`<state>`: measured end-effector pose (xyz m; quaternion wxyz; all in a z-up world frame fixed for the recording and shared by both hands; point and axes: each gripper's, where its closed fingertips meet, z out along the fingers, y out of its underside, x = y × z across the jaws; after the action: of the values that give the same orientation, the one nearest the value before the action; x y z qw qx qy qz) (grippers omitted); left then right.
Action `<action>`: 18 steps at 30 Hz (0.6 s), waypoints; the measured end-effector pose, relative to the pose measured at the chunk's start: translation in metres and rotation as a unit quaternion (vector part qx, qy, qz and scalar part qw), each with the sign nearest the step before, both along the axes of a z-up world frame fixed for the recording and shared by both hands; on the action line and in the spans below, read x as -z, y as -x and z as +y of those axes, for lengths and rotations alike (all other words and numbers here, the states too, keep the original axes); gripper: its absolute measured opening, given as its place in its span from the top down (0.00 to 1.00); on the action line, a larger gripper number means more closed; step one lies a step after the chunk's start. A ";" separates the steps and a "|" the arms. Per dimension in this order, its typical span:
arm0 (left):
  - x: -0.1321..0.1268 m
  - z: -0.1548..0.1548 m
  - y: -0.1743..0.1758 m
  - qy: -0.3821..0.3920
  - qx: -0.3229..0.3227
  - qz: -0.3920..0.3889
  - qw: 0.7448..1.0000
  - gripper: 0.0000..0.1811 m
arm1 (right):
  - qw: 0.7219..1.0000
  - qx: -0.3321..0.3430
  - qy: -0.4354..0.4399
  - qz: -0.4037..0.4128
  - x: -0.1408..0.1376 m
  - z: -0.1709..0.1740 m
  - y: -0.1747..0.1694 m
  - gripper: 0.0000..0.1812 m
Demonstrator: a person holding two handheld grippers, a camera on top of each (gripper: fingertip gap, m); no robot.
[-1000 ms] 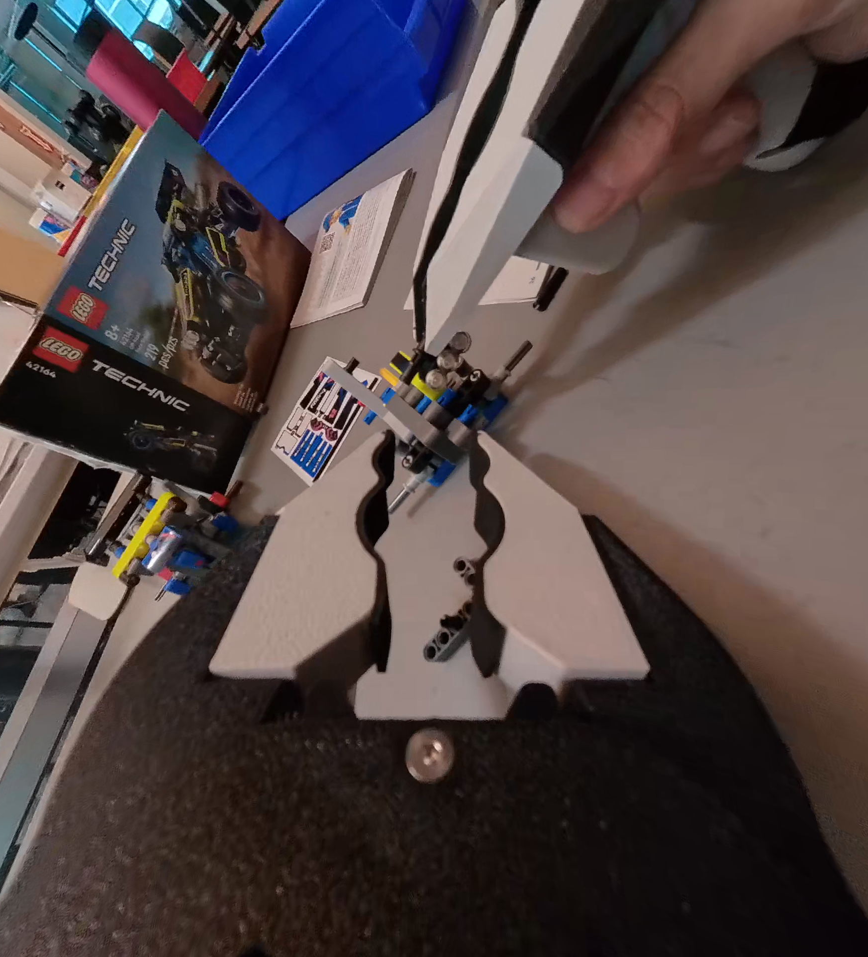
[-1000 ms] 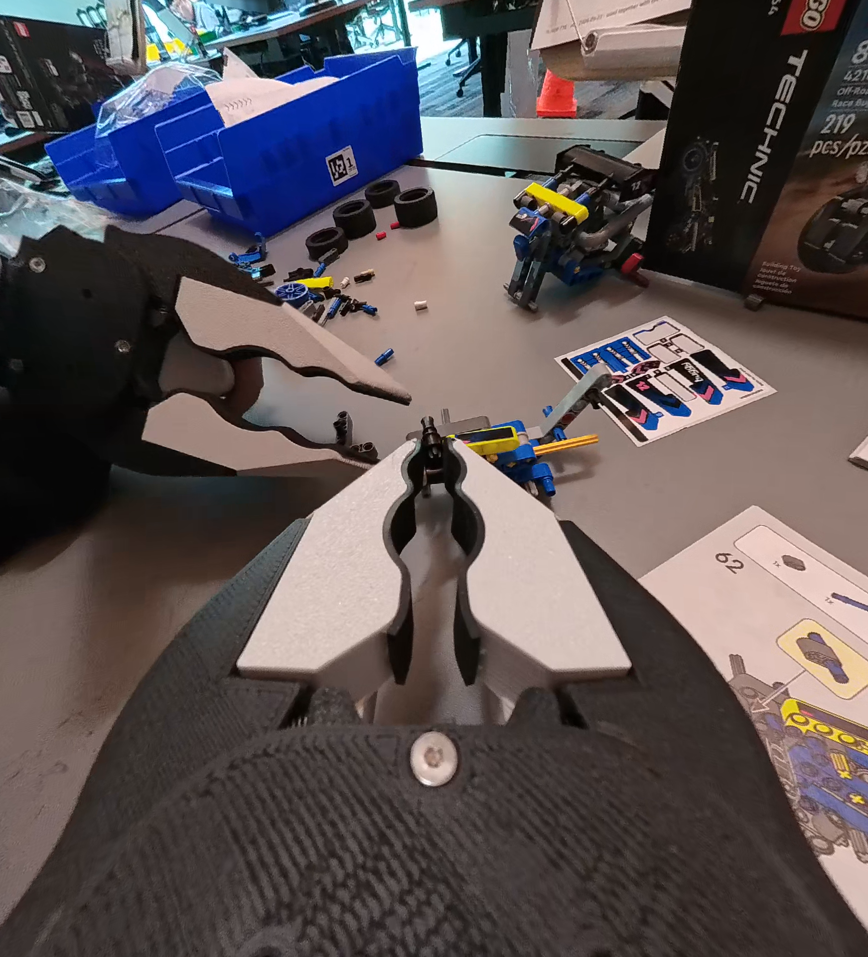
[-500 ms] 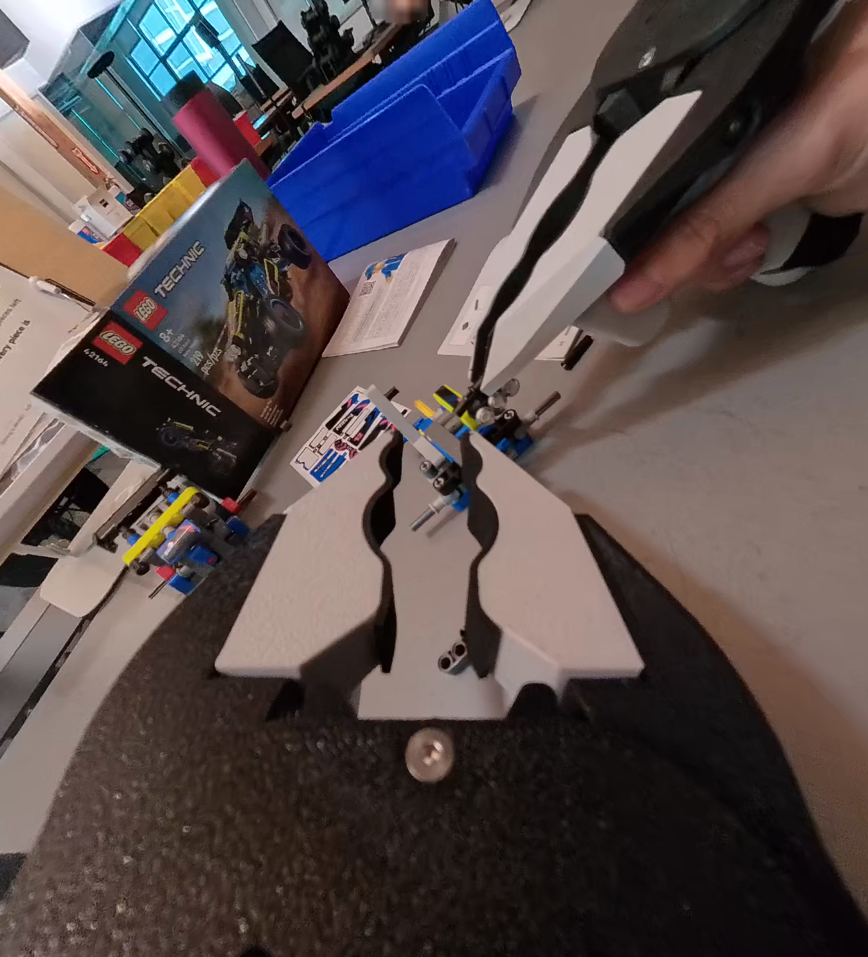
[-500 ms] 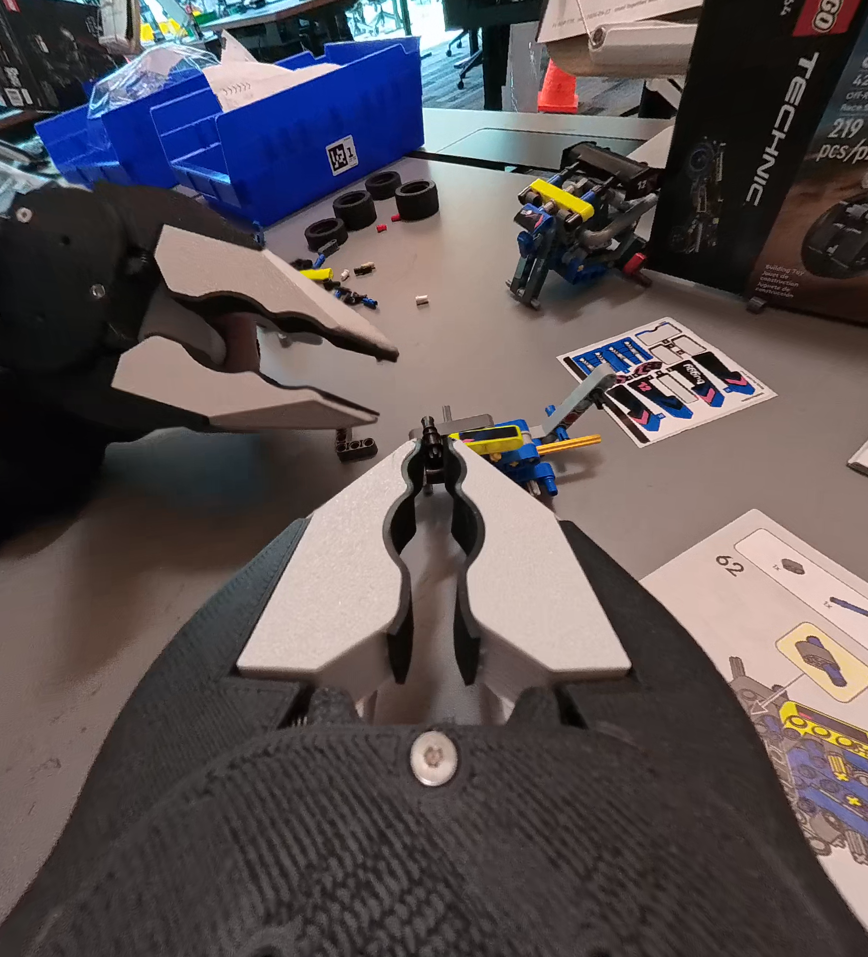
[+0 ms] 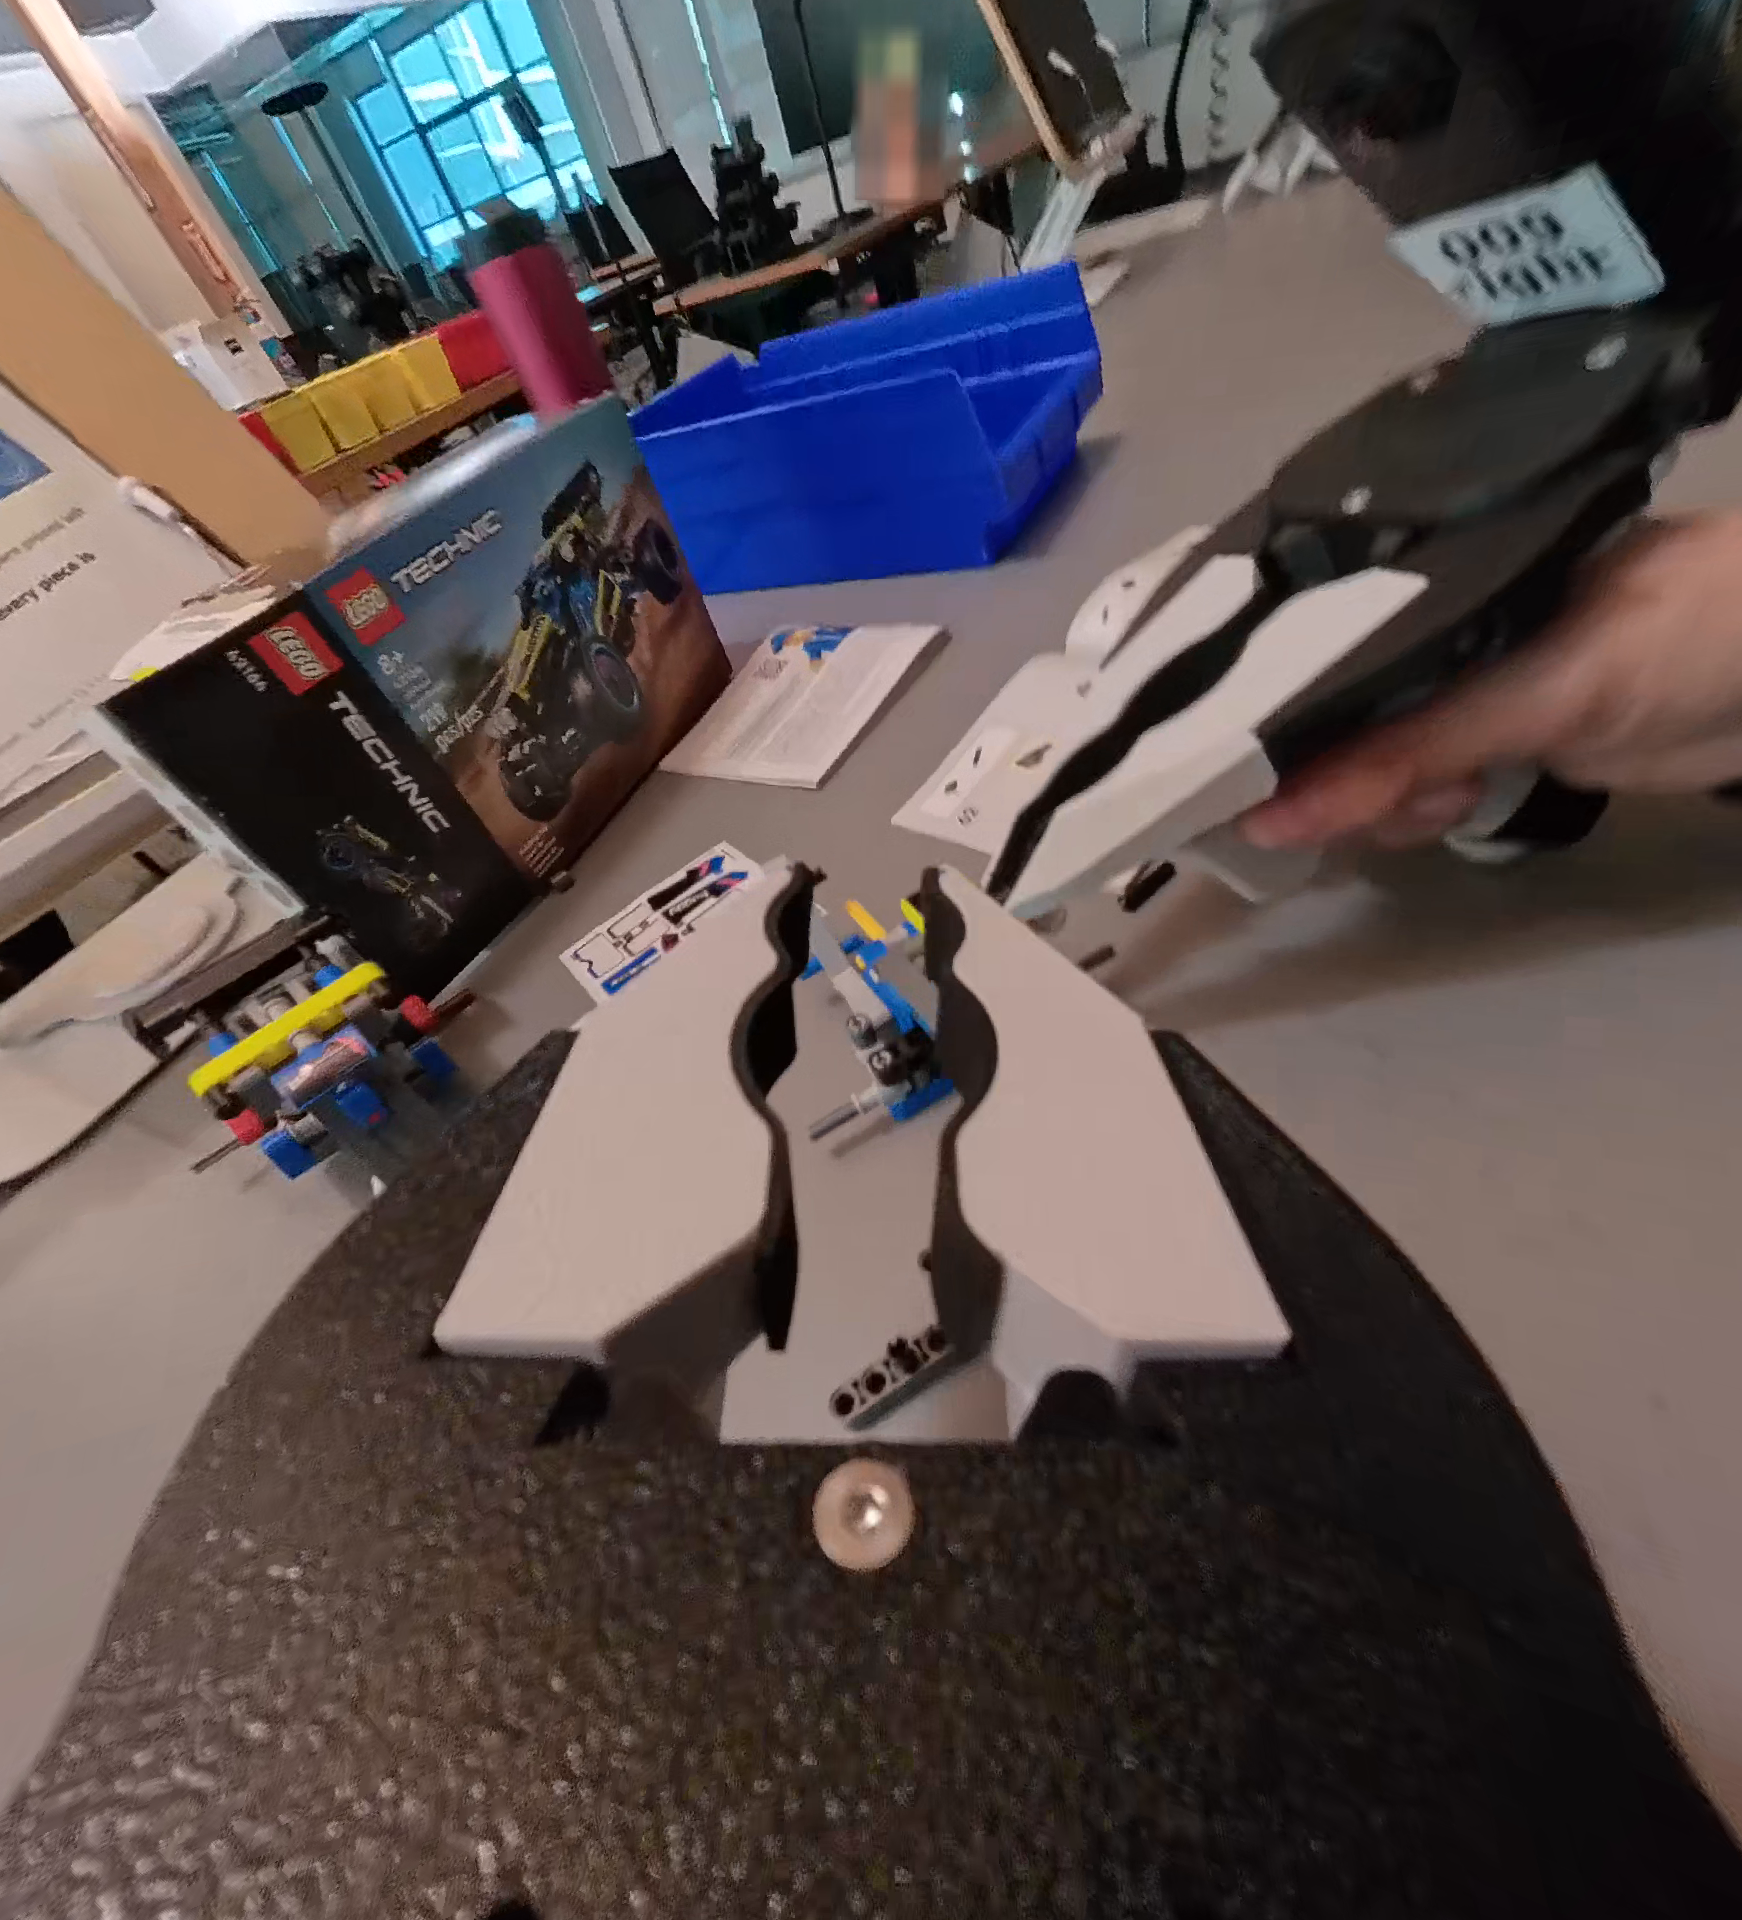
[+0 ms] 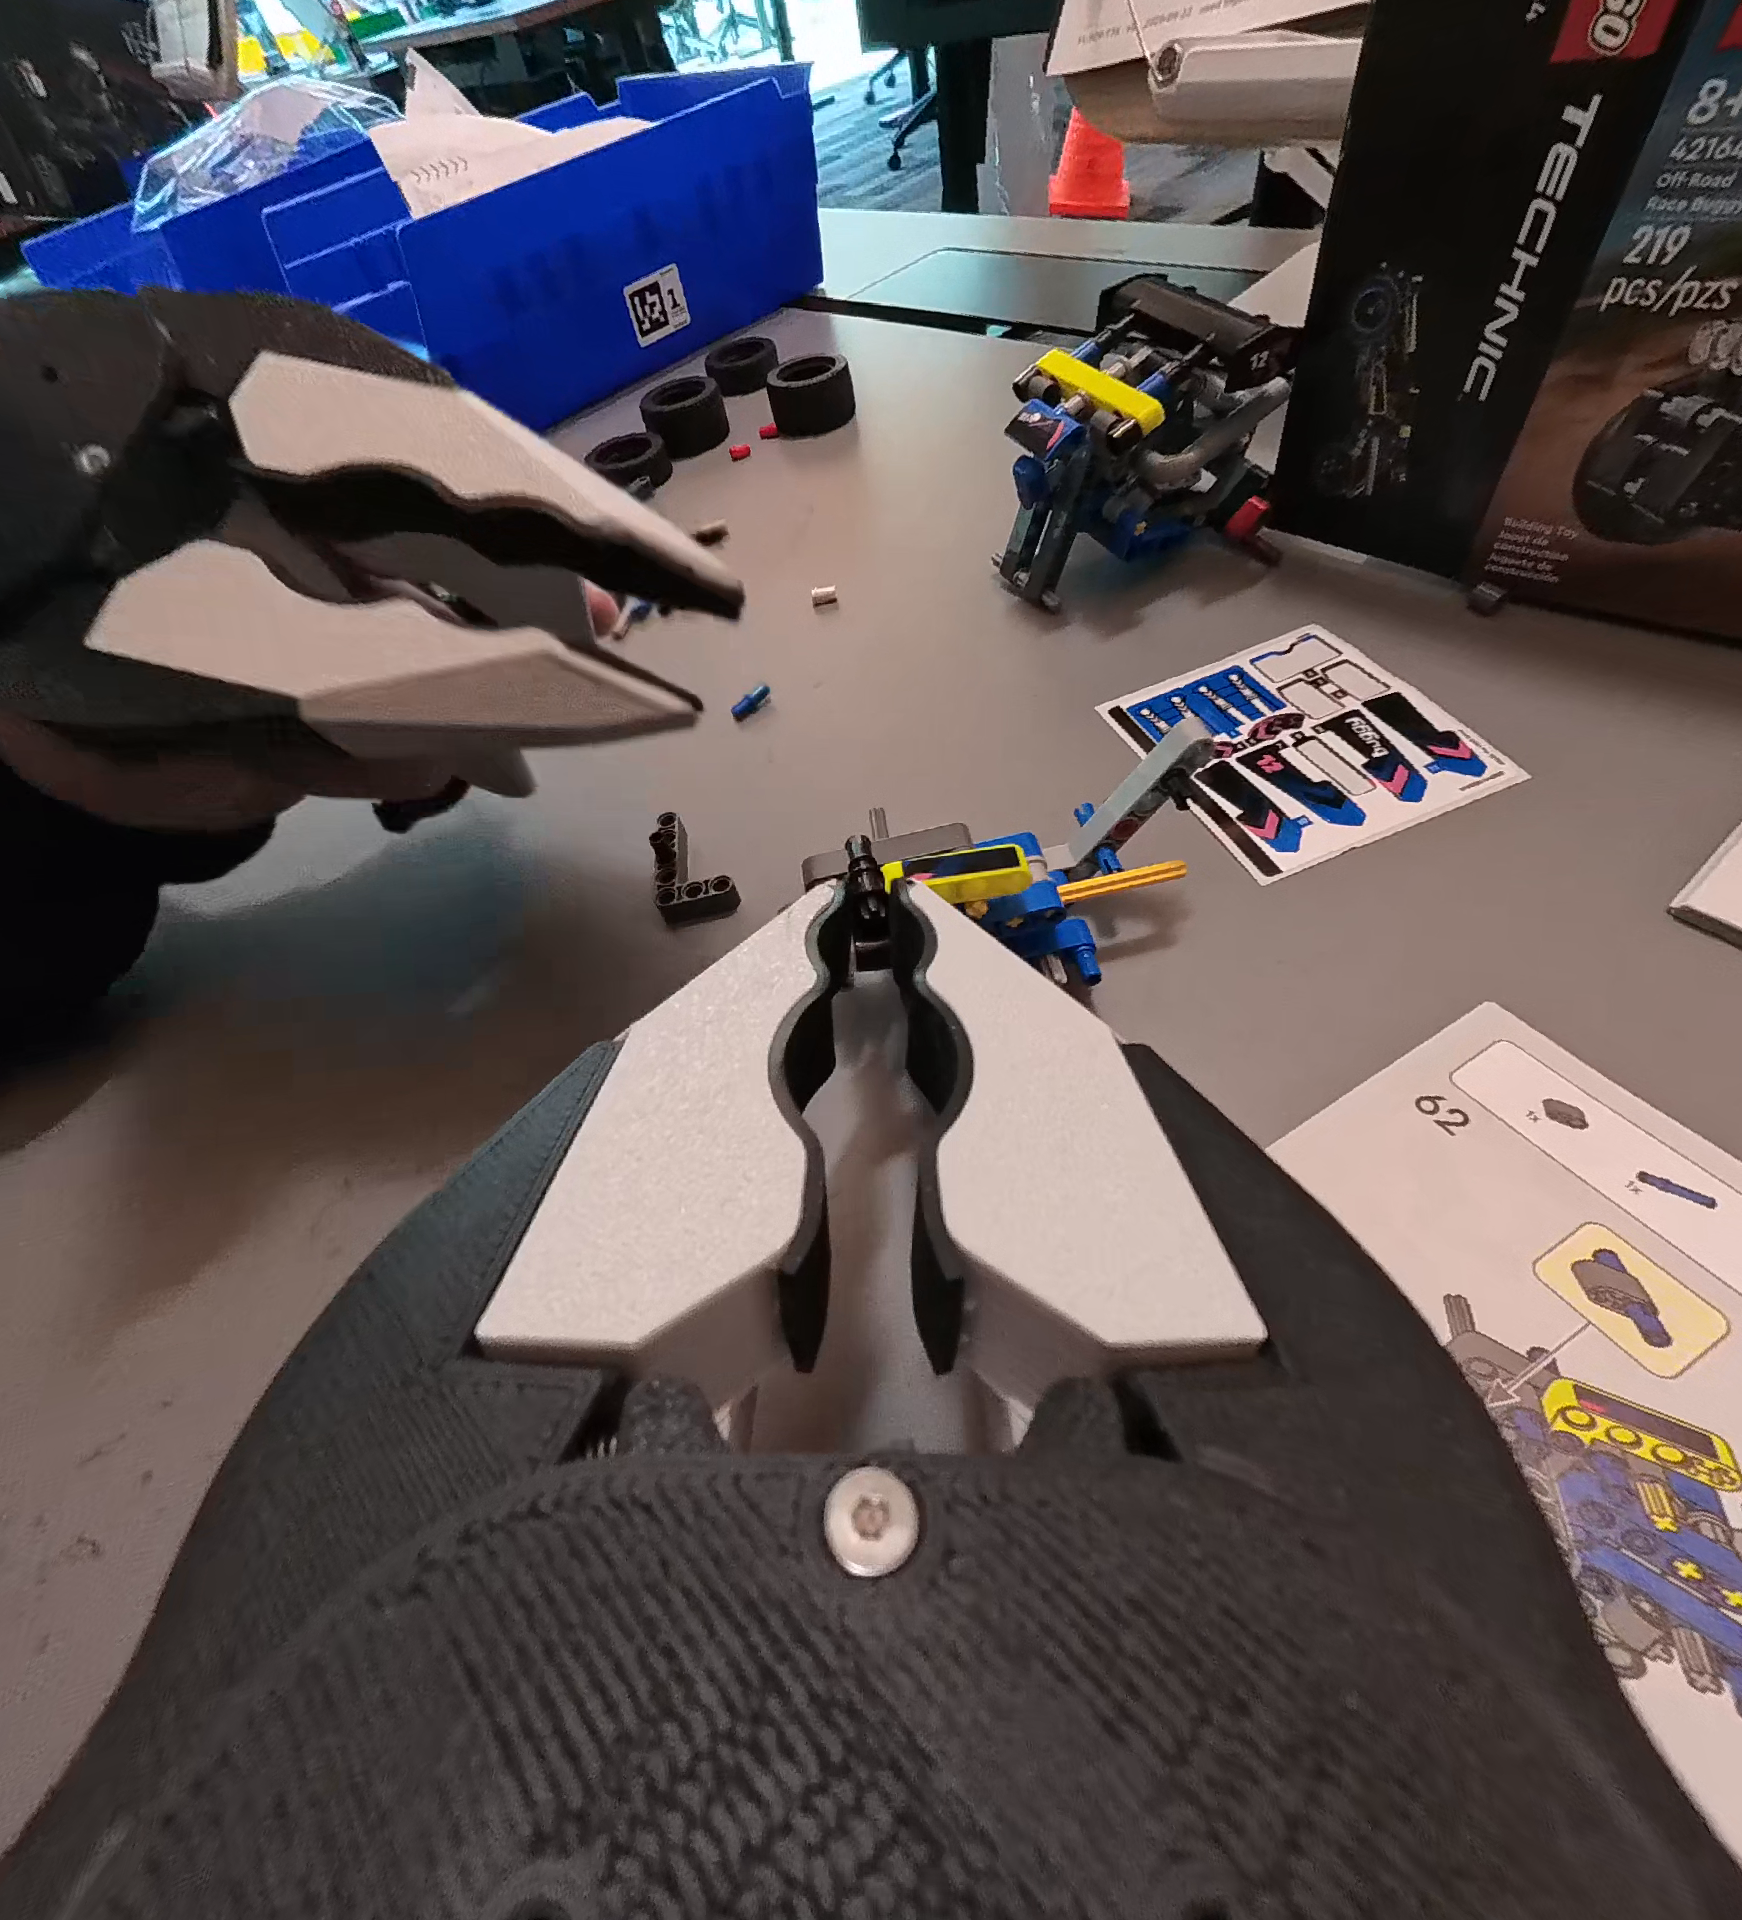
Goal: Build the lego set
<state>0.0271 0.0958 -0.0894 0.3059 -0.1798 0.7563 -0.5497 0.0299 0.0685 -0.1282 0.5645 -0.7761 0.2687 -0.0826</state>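
Observation:
My right gripper (image 6: 865, 906) is shut on a small black pin (image 6: 861, 871) at the near end of a small blue, yellow and grey assembly (image 6: 992, 883) on the grey table. My left gripper (image 5: 869, 891) is open and empty, and hovers above the table. It shows at the left in the right wrist view (image 6: 716, 655). A black L-shaped beam (image 6: 685, 875) lies loose on the table left of the assembly, below the left gripper; it also shows in the left wrist view (image 5: 893, 1371). The right gripper (image 5: 1007, 878) appears at the right there.
A larger sub-assembly with a yellow beam (image 6: 1127, 457) stands by the set's box (image 6: 1573, 312). A sticker sheet (image 6: 1314, 748) and an open instruction page (image 6: 1625, 1299) lie at the right. Blue bins (image 6: 534, 239), black tyres (image 6: 742, 400) and a loose blue pin (image 6: 751, 701) are at the back left. Tip to tip, the grippers are about 5 centimeters apart.
My left gripper has lifted and drawn back from the table, staying open; the L-shaped beam now lies clear below it. My right gripper stays shut on the pin.

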 end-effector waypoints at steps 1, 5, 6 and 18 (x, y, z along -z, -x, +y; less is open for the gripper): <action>-0.002 0.002 -0.002 0.011 -0.008 0.005 1.000 0.90 | 1.000 0.000 -0.001 0.002 0.000 0.000 0.000 0.97; 0.006 0.013 -0.012 -0.004 -0.039 0.017 0.999 0.89 | 1.000 -0.001 -0.003 0.002 -0.001 0.000 0.000 0.97; 0.009 0.014 -0.013 -0.006 -0.042 0.024 0.999 0.88 | 1.000 -0.002 -0.002 0.001 0.000 0.000 0.000 0.97; 0.042 0.013 -0.009 -0.033 -0.027 0.120 0.992 0.89 | 0.999 -0.010 0.034 -0.009 0.007 0.002 0.005 0.97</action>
<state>0.0365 0.1089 -0.1318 0.2338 -0.2548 0.8000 -0.4904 0.0254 0.0701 -0.1353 0.5410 -0.7968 0.2528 -0.0928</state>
